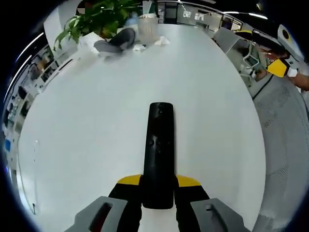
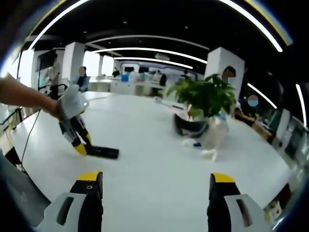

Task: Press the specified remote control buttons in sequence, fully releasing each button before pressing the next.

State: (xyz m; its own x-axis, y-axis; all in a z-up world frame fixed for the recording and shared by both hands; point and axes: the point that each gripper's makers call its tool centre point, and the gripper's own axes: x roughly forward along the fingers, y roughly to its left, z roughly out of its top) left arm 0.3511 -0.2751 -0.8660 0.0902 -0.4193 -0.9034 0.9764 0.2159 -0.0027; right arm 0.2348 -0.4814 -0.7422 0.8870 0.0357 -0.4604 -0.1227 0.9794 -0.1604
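Observation:
A long black remote control (image 1: 158, 150) lies on the white table (image 1: 96, 130), its near end clamped between the yellow-tipped jaws of my left gripper (image 1: 158, 186), which is shut on it. Small buttons show on the remote's upper face. In the right gripper view the same remote (image 2: 102, 152) rests on the table with the left gripper (image 2: 81, 147) shut on its end, a gloved hand and arm behind it. My right gripper (image 2: 155, 186) hovers well off to the side above the table, jaws wide open with nothing between them. It also shows far right in the left gripper view (image 1: 278, 67).
A potted green plant (image 2: 206, 96) stands at the far end of the table, with a dark headset-like object (image 2: 189, 128), a clear container (image 1: 147, 26) and crumpled white bits (image 2: 208, 154) beside it. Office desks, chairs and several people fill the room behind. The table edge curves at right (image 1: 258, 145).

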